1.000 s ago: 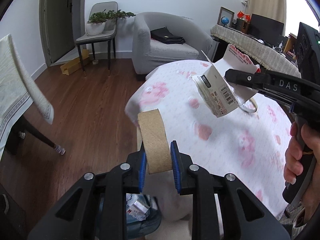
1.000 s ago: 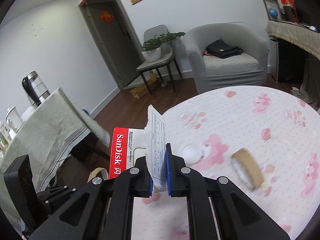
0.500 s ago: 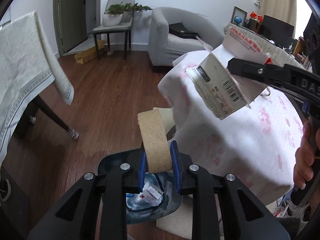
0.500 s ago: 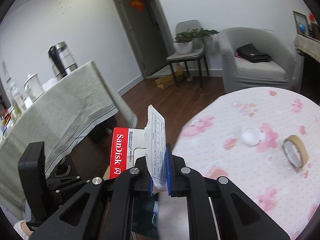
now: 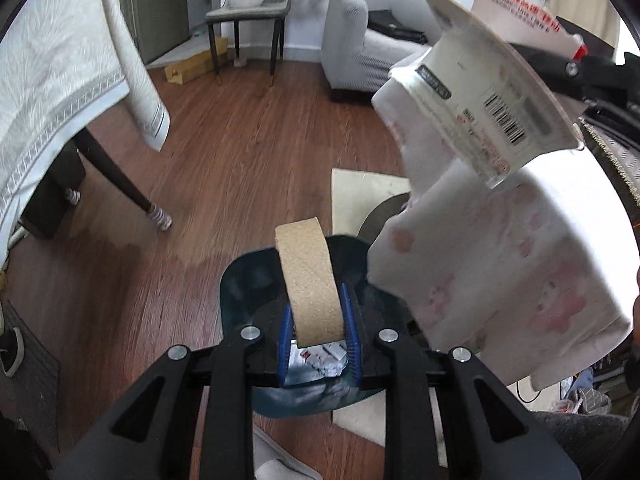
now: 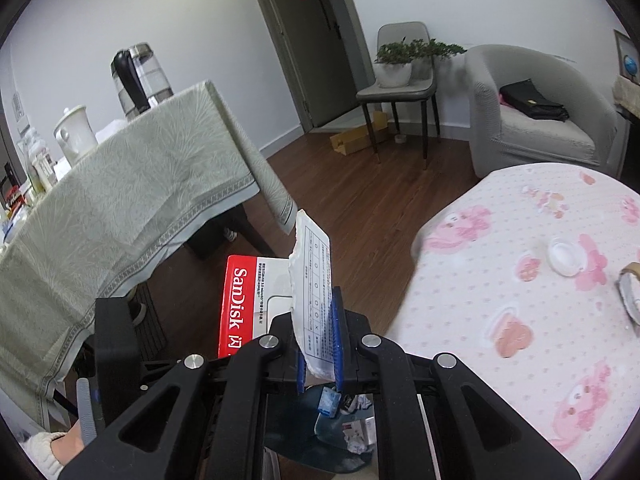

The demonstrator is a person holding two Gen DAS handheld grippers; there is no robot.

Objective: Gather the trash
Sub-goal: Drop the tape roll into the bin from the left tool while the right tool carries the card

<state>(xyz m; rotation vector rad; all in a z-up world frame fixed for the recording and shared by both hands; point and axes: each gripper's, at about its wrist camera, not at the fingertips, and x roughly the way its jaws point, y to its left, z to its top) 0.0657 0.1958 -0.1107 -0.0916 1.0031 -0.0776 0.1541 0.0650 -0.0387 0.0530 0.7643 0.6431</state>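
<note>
We see a wood floor [image 5: 248, 152], a grey armchair [image 6: 536, 120] and our pink-print surface [image 6: 520, 300]. Beside it stands a dark bin [image 5: 248, 292]. Above it, our left tool [image 5: 318, 336] pinches a tape roll [image 5: 308, 280]; our right tool [image 6: 318, 344] pinches torn packaging [image 6: 314, 292].

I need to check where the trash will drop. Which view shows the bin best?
The left wrist view: the bin lies almost whole below the cork roll, its opening facing the camera. The right wrist view shows only a part of it between the black arms.
</note>
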